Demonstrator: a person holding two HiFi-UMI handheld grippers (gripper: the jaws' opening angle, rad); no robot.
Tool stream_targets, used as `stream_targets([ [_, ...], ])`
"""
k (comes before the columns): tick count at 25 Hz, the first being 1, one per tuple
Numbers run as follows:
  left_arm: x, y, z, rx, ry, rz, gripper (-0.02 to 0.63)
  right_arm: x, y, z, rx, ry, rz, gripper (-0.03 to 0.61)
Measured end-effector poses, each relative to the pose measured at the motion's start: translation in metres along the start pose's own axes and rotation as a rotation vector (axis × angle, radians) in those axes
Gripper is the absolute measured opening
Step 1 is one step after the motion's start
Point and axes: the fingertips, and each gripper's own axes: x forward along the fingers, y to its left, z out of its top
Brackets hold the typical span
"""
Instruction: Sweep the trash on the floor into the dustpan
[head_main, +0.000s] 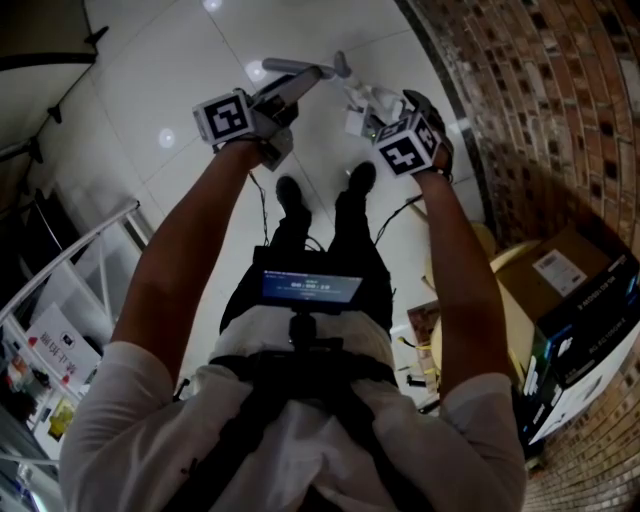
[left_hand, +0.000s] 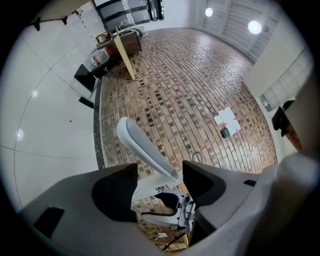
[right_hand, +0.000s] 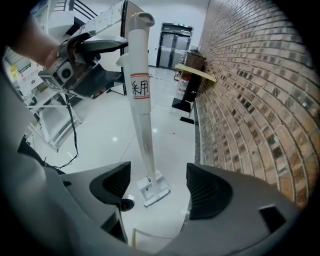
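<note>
A white long-handled pole (right_hand: 140, 100) with a hooked top and a red-edged label stands nearly upright on the white floor, on its small white foot (right_hand: 153, 190). My left gripper (right_hand: 117, 50) is at the top of the pole, level and pointing at the brick wall. The pole (left_hand: 148, 152) runs between its jaws, which stand apart, and I see no firm pinch. This left gripper (head_main: 315, 75) is at the upper middle of the head view. My right gripper (right_hand: 157, 187) is open and empty and points down at the floor near the foot. It (head_main: 372, 112) is beside the left one. I see no trash.
A brick wall (right_hand: 250, 100) runs along the right, with papers (left_hand: 227, 120) stuck on it. A wooden board (right_hand: 196, 71) and a fire extinguisher (right_hand: 184, 82) stand by the wall further on. Cardboard boxes (head_main: 575, 300) sit at my right and a white rack (head_main: 90, 260) at my left. My shoes (head_main: 290, 195) are below the grippers.
</note>
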Motion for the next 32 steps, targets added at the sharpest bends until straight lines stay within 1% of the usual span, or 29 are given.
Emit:
stream_targets([
  [3,-0.001,0.0,0.0,0.006,-0.004,0.001,0.276,-0.006,-0.001,-0.001,0.014,-0.004,-0.002,0.345],
  [8,-0.011,0.001,-0.003,0.009,-0.003,0.021,0.282,-0.014,-0.003,-0.017,0.036,0.022,-0.018,0.348],
  [11,-0.018,-0.004,-0.001,0.017,-0.008,0.007,0.282,-0.019,-0.005,-0.024,0.04,0.029,-0.034,0.348],
  [19,-0.059,-0.01,-0.01,-0.012,-0.035,0.014,0.282,-0.037,0.007,-0.046,0.113,0.058,-0.055,0.348],
  [24,-0.084,-0.027,-0.022,-0.007,-0.035,-0.005,0.282,-0.062,0.008,-0.047,0.177,0.028,-0.116,0.348],
  [29,-0.114,-0.06,-0.032,0.04,-0.012,-0.062,0.278,-0.094,0.034,-0.029,0.248,-0.039,-0.122,0.348],
  [30,-0.117,-0.066,-0.033,0.052,-0.01,-0.072,0.263,-0.098,0.037,-0.028,0.262,-0.05,-0.119,0.348],
  [31,-0.119,-0.072,-0.033,0.064,-0.012,-0.084,0.235,-0.103,0.04,-0.027,0.277,-0.062,-0.114,0.348],
  [32,-0.121,-0.078,-0.033,0.076,-0.018,-0.098,0.18,-0.108,0.043,-0.025,0.294,-0.081,-0.109,0.348],
])
